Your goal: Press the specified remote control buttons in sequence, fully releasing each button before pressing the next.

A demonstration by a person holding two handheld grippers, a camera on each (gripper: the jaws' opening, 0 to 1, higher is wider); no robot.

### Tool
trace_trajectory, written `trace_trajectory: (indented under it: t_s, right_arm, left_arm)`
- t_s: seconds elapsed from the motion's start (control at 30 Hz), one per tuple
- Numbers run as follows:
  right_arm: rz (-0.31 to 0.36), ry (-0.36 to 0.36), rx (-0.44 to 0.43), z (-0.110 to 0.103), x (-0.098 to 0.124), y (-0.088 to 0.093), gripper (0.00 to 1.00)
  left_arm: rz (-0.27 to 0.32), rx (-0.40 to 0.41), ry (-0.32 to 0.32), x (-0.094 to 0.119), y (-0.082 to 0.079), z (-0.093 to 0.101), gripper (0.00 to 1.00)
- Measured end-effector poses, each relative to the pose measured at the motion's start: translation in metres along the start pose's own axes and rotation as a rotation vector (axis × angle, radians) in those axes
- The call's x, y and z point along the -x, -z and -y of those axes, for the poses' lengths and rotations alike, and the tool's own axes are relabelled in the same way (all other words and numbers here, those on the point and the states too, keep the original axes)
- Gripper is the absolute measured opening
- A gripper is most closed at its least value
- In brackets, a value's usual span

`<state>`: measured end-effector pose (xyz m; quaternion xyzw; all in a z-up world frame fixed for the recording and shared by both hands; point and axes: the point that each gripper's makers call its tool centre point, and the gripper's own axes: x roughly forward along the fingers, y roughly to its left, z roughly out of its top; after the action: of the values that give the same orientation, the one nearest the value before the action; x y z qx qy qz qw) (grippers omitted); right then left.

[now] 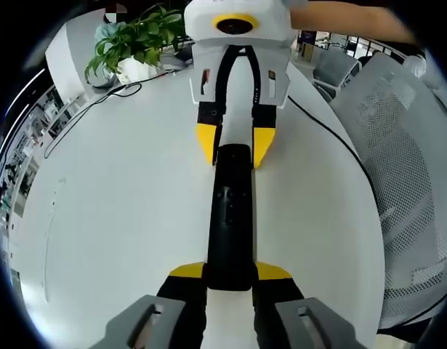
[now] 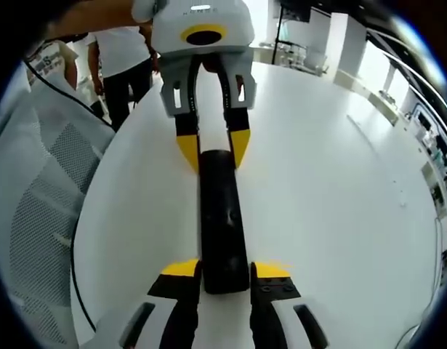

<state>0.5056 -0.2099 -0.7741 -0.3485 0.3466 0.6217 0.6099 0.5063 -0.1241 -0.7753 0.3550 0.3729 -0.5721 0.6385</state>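
the left gripper view had a potted plant (image 1: 132, 40) far ahead and to the left of its gripper, with a thin black cable (image 1: 92, 109) trailing from near the pot across the white surface (image 1: 121, 218). a second cable (image 1: 332, 134) curved off ahead to the right, and a mesh chair (image 1: 408, 182) stood close on the right, beyond the surface's edge. the right gripper view had the mesh chair (image 2: 41, 211) on its left instead, a person (image 2: 125, 62) in a white top and dark trousers standing ahead and to the left past the edge of the surface (image 2: 332, 189), and a room with shelving far off to the right.

the remote (image 1: 230, 218) lay flat on the surface, long and black, with its near end between the yellow tips of the left gripper (image 1: 230, 272). the jaws stood close against both sides of that end, pinching it. at the far end of the remote, straight ahead, the right gripper (image 1: 234, 144) pointed back toward the camera, its yellow tips flanking the remote's far end, touching or nearly so.

in the right gripper view the same remote (image 2: 222, 218) ran straight ahead from the right gripper (image 2: 223, 269), whose jaws were pressed on either side of its near end. the left gripper (image 2: 212, 149) faced it from the far end, its yellow tips beside the remote's corners. a few small buttons showed along the remote's top face, too small to read.
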Motion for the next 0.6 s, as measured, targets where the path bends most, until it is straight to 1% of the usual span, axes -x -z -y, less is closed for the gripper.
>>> trace_trajectory:
  t_s: [0.07, 0.13, 0.23, 0.33, 0.43, 0.57, 0.6]
  right_arm:
    - [0.007, 0.013, 0.01, 0.001, 0.003, -0.003, 0.33]
    - [0.009, 0.016, 0.006, 0.001, 0.009, -0.006, 0.35]
    - [0.016, 0.028, 0.038, 0.001, 0.018, -0.009, 0.33]
    - [0.03, 0.042, 0.051, 0.003, 0.028, -0.014, 0.31]
    - [0.037, 0.065, 0.084, 0.007, 0.037, -0.016, 0.24]
    - [0.032, 0.069, 0.107, 0.01, 0.042, -0.015, 0.07]
    - [0.027, 0.071, 0.118, 0.011, 0.042, -0.014, 0.05]
  left_arm:
    - [-0.001, -0.003, 0.0, 0.0, 0.0, 0.0, 0.22]
    - [-0.002, -0.005, 0.001, 0.0, 0.0, 0.0, 0.22]
    - [-0.001, -0.004, 0.001, 0.0, 0.0, 0.0, 0.22]
    - [-0.004, 0.0, 0.001, 0.0, 0.0, 0.0, 0.22]
    - [-0.009, 0.002, -0.001, 0.0, 0.0, 0.0, 0.22]
    - [-0.011, -0.001, -0.006, 0.0, 0.0, 0.0, 0.22]
    - [-0.011, -0.002, -0.007, 0.001, 0.0, 0.0, 0.23]
